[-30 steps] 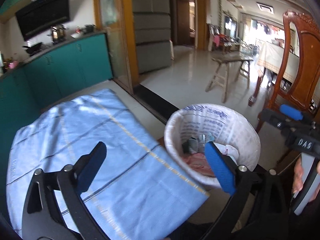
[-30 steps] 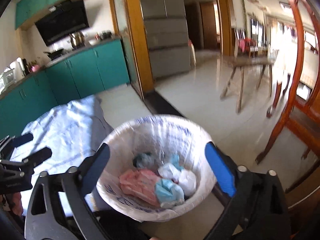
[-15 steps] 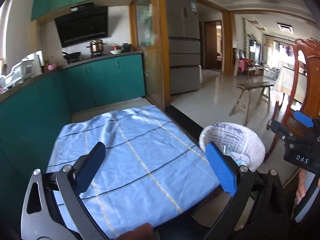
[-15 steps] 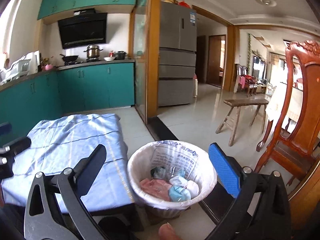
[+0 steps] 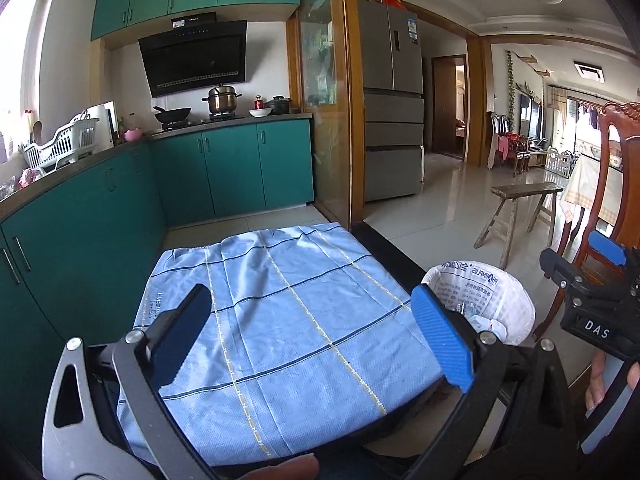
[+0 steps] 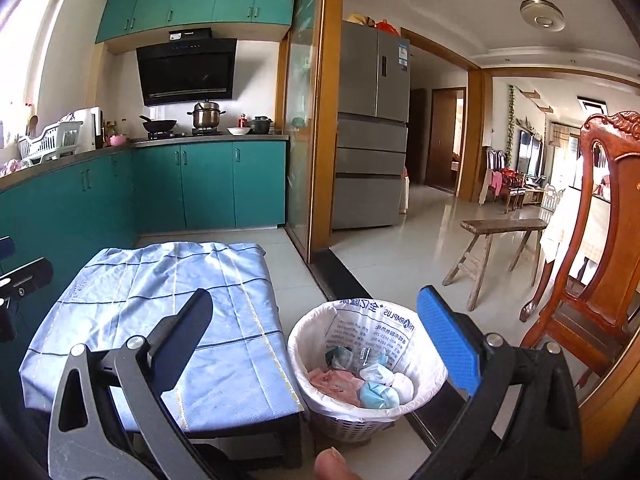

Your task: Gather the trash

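The waste basket (image 6: 366,364), a white perforated plastic one lined with a printed white bag, stands on the tiled floor just beside the right edge of a low table. Inside it lies the collected trash (image 6: 362,382): a crumpled pink piece, a light blue wad, two white wads and a teal scrap further back. In the left wrist view only the upper part of the basket (image 5: 498,300) shows, partly behind a blue finger pad. The low table is covered with a light blue checked cloth (image 6: 160,320), its yellow and dark blue lines running across a bare surface; the same cloth (image 5: 280,320) fills the middle of the left wrist view. The right gripper (image 6: 316,338) hangs above the gap between table and basket with its fingers spread wide and nothing between them. The left gripper (image 5: 312,338) hovers over the cloth, likewise spread and empty. A fingertip of the person shows at the bottom edge of each view. To the right of the basket stands a carved wooden chair (image 6: 600,240), and further off on the pale tiles a wooden bench (image 6: 500,240). Behind the table run teal kitchen cabinets (image 6: 208,184) and a steel refrigerator (image 6: 372,128) beside a wooden door frame.
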`<state>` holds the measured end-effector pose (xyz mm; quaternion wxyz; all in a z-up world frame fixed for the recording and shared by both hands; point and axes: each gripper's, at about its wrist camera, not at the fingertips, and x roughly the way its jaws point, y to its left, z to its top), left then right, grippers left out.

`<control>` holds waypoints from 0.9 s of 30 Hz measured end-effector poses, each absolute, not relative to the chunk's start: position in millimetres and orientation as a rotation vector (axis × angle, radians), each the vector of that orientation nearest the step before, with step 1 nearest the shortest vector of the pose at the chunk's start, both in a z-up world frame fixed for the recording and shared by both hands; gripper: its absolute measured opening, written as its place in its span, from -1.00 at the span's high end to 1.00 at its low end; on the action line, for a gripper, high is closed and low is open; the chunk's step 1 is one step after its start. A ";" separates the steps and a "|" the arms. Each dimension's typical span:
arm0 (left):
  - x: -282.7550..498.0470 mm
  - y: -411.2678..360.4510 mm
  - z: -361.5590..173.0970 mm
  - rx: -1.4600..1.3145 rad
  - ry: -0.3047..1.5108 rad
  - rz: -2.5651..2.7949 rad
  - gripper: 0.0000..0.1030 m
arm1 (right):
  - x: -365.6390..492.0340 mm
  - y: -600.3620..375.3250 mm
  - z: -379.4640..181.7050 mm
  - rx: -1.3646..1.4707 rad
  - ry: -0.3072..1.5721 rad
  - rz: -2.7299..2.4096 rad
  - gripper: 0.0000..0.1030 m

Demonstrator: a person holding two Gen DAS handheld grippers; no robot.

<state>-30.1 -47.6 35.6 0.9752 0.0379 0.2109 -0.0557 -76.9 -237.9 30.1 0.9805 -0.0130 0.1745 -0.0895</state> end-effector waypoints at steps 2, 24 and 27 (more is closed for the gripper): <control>-30.2 -45.8 33.8 0.079 0.433 -0.109 -0.93 | -76.7 -237.5 30.0 -0.027 0.352 -0.178 -0.94; -27.4 -44.7 31.5 0.083 0.450 -0.081 -0.93 | -78.3 -238.1 23.9 -0.025 0.345 -0.159 -0.94; -26.4 -44.8 30.3 0.084 0.454 -0.080 -0.93 | -78.7 -238.6 22.5 -0.024 0.345 -0.157 -0.94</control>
